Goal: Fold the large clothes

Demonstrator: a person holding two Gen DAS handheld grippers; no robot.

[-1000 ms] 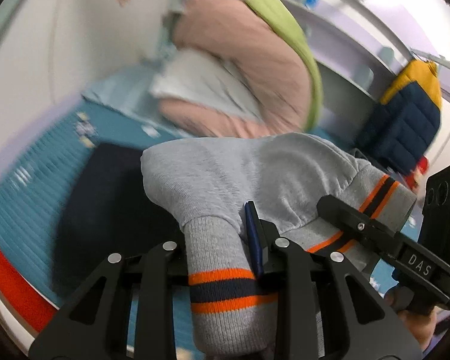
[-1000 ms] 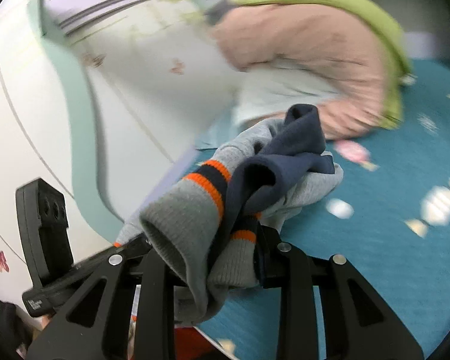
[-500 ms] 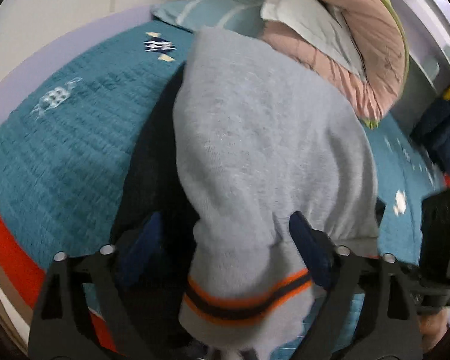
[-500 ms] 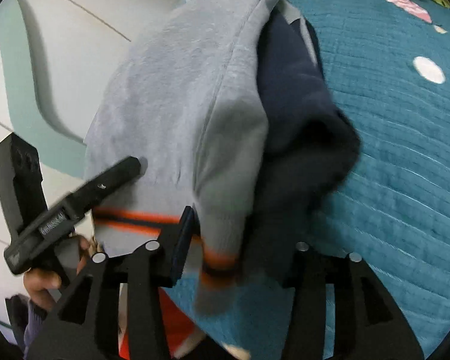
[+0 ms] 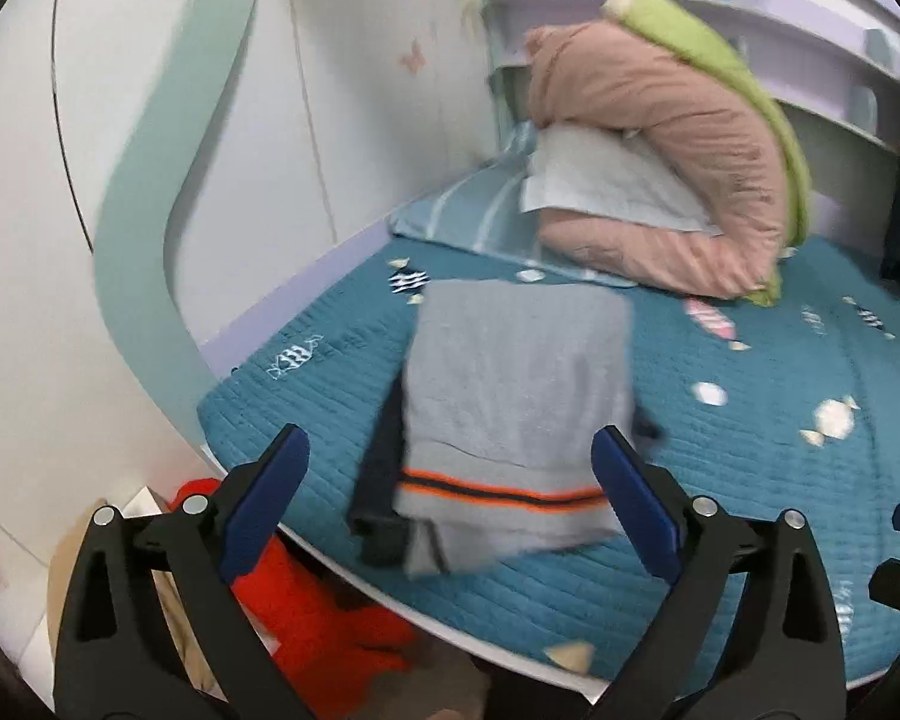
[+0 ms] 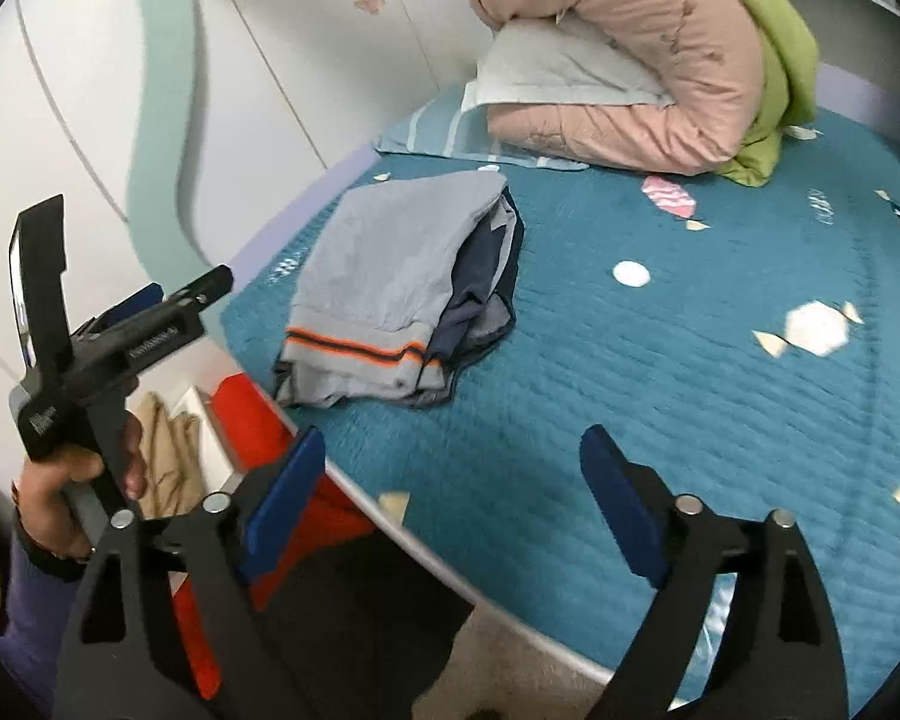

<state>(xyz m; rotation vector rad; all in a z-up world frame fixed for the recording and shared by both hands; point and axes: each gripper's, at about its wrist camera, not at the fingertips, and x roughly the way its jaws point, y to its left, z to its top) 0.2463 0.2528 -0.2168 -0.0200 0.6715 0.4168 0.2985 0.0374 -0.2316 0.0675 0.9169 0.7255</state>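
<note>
The grey sweater (image 5: 513, 396) with orange and navy stripes on its hem lies folded flat on the teal bedspread (image 5: 750, 450), near the bed's front edge and its wall-side corner, navy layers showing along 1 side (image 6: 480, 276). The left gripper (image 5: 450, 486) is spread wide and holds nothing, apart from the sweater. The right gripper (image 6: 450, 486) is also spread wide and empty, over the front edge. A pink quilt (image 6: 618, 54) with a green lining sits at the far end, folded around a white pillow (image 6: 552, 72). Red fabric (image 5: 318, 618) lies below the bed's edge.
</note>
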